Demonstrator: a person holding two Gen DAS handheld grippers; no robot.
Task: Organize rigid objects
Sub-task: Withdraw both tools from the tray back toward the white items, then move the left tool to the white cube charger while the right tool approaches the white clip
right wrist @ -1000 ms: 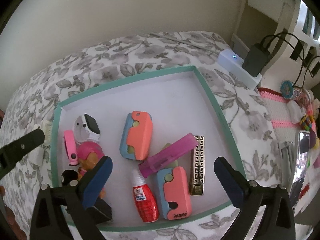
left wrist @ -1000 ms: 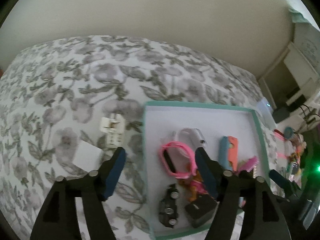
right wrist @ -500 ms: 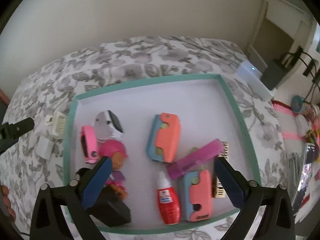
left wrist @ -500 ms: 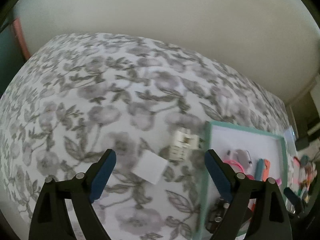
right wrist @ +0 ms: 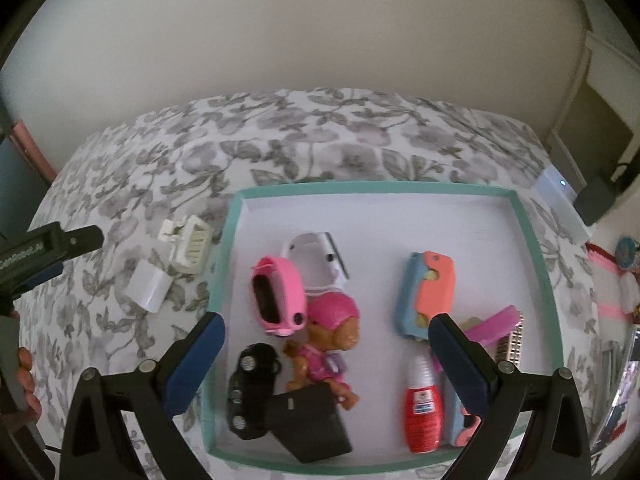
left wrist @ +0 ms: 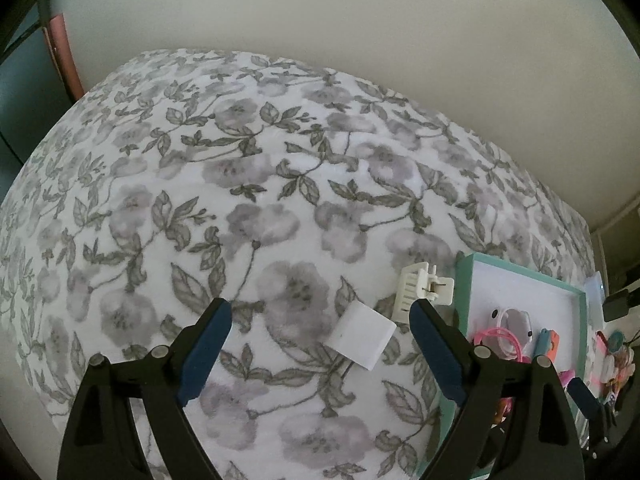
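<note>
Left gripper (left wrist: 320, 344): jaws spread wide, holding nothing, poised above a white square block (left wrist: 363, 335) lying between the blue pads. Just beyond the block, a white hair claw clip (left wrist: 420, 290), close to the left wall of the teal-rimmed tray (left wrist: 464, 280).

Right gripper (right wrist: 326, 356): jaws likewise wide apart and empty, hanging over the tray (right wrist: 376, 190). Between and around the pads, inside the tray: pink watch (right wrist: 278, 296) overlapping a white watch (right wrist: 316, 258), a pink-capped puppy figure (right wrist: 328, 340), a black toy car (right wrist: 250, 390), a black box (right wrist: 310, 422), a red bottle (right wrist: 422, 410), a coral-and-blue case (right wrist: 430, 290), a purple lighter (right wrist: 494, 324) and a gold patterned lighter (right wrist: 510, 344). Second coral-and-blue case partly hidden behind the right pad.

Underneath everything, a bed under a grey floral cover (left wrist: 240, 208), soft and rounded. Beyond, a plain cream wall (left wrist: 340, 12). At the bed's right edge, a white device with a lit dot (right wrist: 560, 200) and a dark plug.

Left gripper angled down over the cover left of the tray; right one tilted down at the tray's near edge.
</note>
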